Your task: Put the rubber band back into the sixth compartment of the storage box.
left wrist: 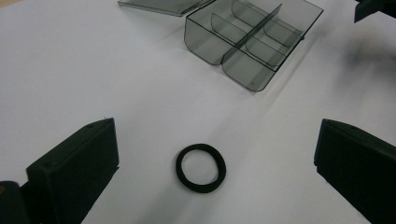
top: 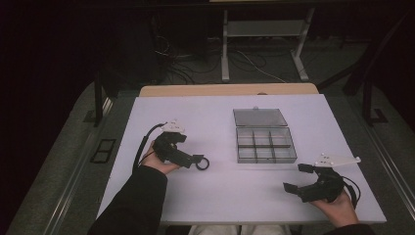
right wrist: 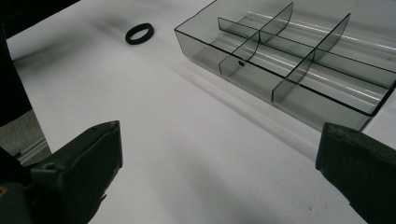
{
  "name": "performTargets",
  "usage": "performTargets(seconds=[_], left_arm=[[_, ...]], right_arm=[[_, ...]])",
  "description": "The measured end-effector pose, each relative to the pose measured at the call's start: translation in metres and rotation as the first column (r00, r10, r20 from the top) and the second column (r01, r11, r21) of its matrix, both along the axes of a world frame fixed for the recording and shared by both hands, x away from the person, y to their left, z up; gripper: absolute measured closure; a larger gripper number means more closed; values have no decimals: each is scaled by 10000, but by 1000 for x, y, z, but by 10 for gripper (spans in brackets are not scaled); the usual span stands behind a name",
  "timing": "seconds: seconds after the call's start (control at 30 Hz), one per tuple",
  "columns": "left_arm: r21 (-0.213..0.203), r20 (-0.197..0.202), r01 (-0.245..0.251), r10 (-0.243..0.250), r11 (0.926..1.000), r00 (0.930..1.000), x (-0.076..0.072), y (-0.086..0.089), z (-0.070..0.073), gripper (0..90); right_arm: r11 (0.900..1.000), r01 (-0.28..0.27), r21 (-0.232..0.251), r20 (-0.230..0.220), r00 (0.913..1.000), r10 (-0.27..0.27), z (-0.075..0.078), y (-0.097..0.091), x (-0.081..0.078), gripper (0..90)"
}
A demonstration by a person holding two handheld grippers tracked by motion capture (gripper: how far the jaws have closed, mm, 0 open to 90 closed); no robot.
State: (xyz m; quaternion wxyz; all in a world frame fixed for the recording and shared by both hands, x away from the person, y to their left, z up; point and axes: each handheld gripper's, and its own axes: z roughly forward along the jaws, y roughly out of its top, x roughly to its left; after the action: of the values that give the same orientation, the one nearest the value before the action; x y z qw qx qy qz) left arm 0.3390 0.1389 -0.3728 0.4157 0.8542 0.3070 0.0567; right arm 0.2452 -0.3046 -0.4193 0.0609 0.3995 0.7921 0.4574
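Two hand-held grippers are seen at a white worktop [top: 215, 196], with a black ring lying by the left one.

In the high view, the left gripper [top: 198, 159] is held at 9 o'clock, with the black ring [top: 202, 164] flat on the worktop at its tip; the clear divided box [top: 265, 145], lid open, is set at 1 o'clock, and the right gripper [top: 299, 178] is held at 4 o'clock, its fingers spread wide and empty. In the left gripper view, the ring [left wrist: 201, 167] is seen between the widely parted fingers [left wrist: 79, 163], untouched. In the right gripper view, the ring [right wrist: 139, 33] is shown at 11 o'clock, well apart, and the box [right wrist: 299, 65] at 1 o'clock.
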Motion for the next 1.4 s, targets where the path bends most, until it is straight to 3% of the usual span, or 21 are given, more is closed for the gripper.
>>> performTargets(seconds=[0.5, 1.4], left_arm=[[472, -464, -7, 29, 9989, 9989, 21, -2, -21, 0], [1033, -1056, 670, -561, 9924, 9928, 34, -11, -44, 28]], right_arm=[[10000, -58, -61, 36, 10000, 58, -1, 0, 0, 0], [9995, -315, 38, -48, 9995, 316, -2, 4, 3, 0]])
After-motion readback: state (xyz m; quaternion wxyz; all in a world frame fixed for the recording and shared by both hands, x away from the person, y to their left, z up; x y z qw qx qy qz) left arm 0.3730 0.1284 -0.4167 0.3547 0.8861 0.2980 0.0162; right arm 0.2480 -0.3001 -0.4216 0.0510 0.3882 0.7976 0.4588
